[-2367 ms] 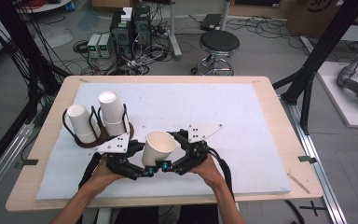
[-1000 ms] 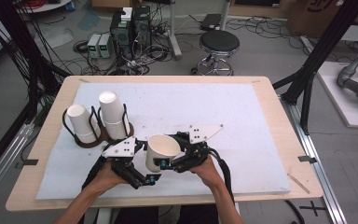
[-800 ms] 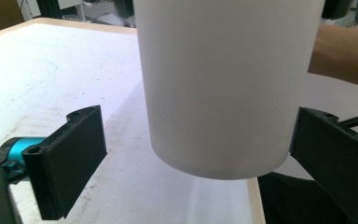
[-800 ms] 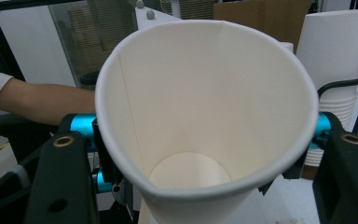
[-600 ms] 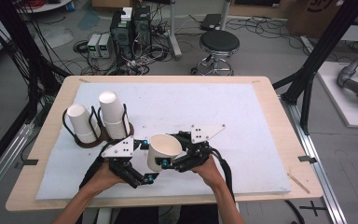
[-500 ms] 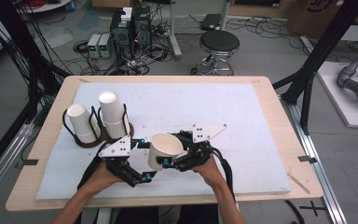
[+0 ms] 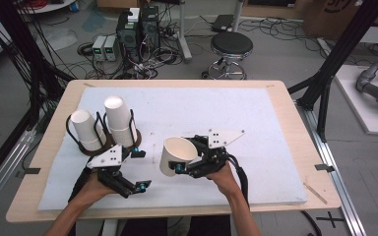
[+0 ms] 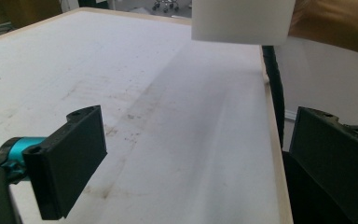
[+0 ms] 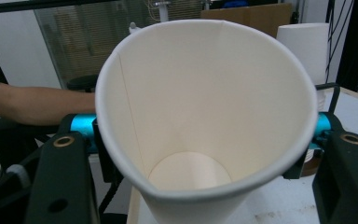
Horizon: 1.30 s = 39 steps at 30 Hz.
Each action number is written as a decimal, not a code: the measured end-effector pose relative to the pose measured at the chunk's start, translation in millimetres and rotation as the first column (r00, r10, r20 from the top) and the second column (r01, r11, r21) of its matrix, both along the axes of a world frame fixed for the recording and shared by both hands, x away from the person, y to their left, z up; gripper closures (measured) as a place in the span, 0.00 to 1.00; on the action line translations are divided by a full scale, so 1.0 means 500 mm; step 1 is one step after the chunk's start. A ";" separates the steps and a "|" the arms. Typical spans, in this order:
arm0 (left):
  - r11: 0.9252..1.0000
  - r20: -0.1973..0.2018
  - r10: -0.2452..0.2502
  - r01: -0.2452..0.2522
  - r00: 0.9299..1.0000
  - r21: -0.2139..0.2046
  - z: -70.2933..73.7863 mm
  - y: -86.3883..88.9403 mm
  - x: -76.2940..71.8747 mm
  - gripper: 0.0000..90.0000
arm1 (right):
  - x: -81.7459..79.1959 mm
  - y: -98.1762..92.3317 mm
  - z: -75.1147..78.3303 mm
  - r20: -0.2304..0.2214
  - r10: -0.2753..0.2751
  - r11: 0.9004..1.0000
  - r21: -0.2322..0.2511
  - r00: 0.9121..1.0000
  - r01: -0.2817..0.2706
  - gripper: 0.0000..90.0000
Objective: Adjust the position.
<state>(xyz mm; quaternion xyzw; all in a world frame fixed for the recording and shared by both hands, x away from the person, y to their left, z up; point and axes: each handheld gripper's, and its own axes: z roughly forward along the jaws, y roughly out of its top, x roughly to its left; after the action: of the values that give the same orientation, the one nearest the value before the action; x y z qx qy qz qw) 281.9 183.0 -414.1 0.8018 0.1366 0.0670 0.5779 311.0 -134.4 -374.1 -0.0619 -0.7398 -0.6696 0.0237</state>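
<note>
The white paper cup (image 7: 176, 155) I hold is empty, mouth up, lifted above the white mat (image 7: 256, 123) near its front edge; two more cups (image 7: 120, 120) sit upside down in the black rack (image 7: 89, 147) at my left. My right gripper (image 7: 186, 166) is clamped on the cup's sides, my hand low behind it. My left gripper (image 7: 130, 169), jaws apart and empty, hovers low just in front of the rack.

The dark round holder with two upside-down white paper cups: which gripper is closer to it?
Left. The left gripper sits just in front of the holder; the right gripper, clamping an open paper cup, is farther right.

Paper cup (image 9: 205, 116) between gripper (image 9: 205, 154) jaws
</note>
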 end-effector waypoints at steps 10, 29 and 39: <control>0.995 -0.004 0.097 -0.097 0.995 -0.002 -0.016 0.062 -0.003 0.04 | 0.002 -0.010 0.000 -0.003 -0.011 1.000 -0.003 1.000 0.011 0.38; 0.944 0.012 0.331 -0.330 0.944 -0.013 -0.048 0.151 -0.013 0.04 | 0.011 -0.006 -0.003 -0.004 -0.028 1.000 0.000 1.000 0.028 0.38; 0.933 -0.004 0.361 -0.361 0.933 -0.010 -0.053 0.162 -0.016 0.04 | 0.013 -0.002 -0.004 -0.001 -0.032 0.999 -0.019 0.999 0.032 0.38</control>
<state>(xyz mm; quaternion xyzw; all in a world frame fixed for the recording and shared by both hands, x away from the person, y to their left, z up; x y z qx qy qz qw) 274.0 264.1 -440.6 0.7600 0.2825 0.1702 0.5600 317.5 -135.3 -376.0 -0.0745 -0.7450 -0.6627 0.0128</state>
